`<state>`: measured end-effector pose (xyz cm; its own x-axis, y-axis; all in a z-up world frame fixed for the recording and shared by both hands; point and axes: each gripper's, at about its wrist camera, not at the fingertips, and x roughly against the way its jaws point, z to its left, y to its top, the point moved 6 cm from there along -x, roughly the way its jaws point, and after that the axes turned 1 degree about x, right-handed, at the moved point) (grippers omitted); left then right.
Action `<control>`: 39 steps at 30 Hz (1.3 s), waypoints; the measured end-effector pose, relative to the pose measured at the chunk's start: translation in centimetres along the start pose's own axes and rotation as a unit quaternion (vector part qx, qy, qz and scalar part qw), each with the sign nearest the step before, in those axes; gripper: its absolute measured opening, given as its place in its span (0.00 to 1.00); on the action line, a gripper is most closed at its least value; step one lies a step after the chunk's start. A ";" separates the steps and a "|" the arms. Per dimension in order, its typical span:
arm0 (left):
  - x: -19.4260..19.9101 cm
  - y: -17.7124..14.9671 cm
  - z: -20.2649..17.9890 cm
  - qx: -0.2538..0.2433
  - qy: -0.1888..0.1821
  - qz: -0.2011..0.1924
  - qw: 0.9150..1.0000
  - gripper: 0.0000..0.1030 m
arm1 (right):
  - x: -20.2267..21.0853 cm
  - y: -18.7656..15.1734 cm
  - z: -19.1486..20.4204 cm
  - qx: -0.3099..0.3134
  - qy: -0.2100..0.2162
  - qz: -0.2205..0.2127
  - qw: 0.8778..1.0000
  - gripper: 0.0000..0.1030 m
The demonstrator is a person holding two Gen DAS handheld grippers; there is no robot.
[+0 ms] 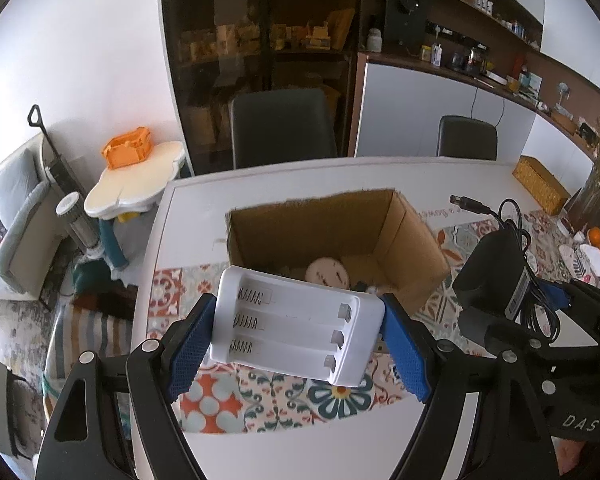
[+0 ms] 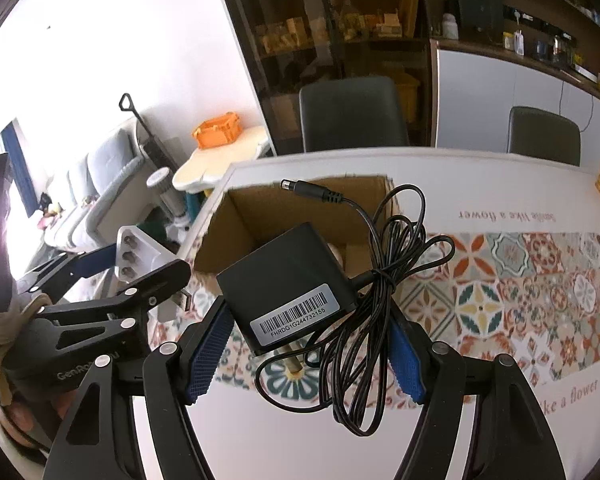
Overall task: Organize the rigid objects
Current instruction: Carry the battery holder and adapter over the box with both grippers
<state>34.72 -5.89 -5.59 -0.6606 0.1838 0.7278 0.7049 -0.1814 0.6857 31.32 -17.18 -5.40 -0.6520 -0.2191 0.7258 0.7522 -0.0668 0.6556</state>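
Glossy white plastic charger (image 1: 296, 326), matt black adapter (image 2: 288, 284), rough cardboard box (image 1: 404, 236).

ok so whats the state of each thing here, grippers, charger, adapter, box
left gripper: shut on the battery charger
battery charger: held above the table, tilted, all three slots empty
right gripper: shut on the power adapter
power adapter: held up, barcode label facing the camera
cable: bundled, loops dangling
cardboard box: open on the table, some items inside
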 end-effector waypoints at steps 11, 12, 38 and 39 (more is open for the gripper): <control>-2.0 3.3 -0.5 -0.008 -0.001 -0.002 1.000 0.78 | -0.6 3.2 -1.1 -0.003 -0.010 -0.016 1.000 0.70; -2.3 3.6 -0.6 -0.009 -0.003 0.001 1.000 0.78 | -0.8 3.3 -1.2 -0.004 -0.010 -0.014 1.000 0.70; -8.6 6.9 0.1 0.002 -0.004 0.062 0.998 0.84 | -5.1 6.8 -3.6 -0.017 -0.027 0.013 0.999 0.70; -8.8 6.9 0.2 0.003 -0.003 0.063 0.998 0.85 | -5.1 6.7 -3.4 -0.018 -0.028 0.014 0.999 0.70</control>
<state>45.42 -8.53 -7.23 -0.5644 0.1657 0.8087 0.7844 -0.1975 0.5880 40.01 -19.82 -5.48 -0.6341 -0.1675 0.7549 0.7725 -0.0959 0.6277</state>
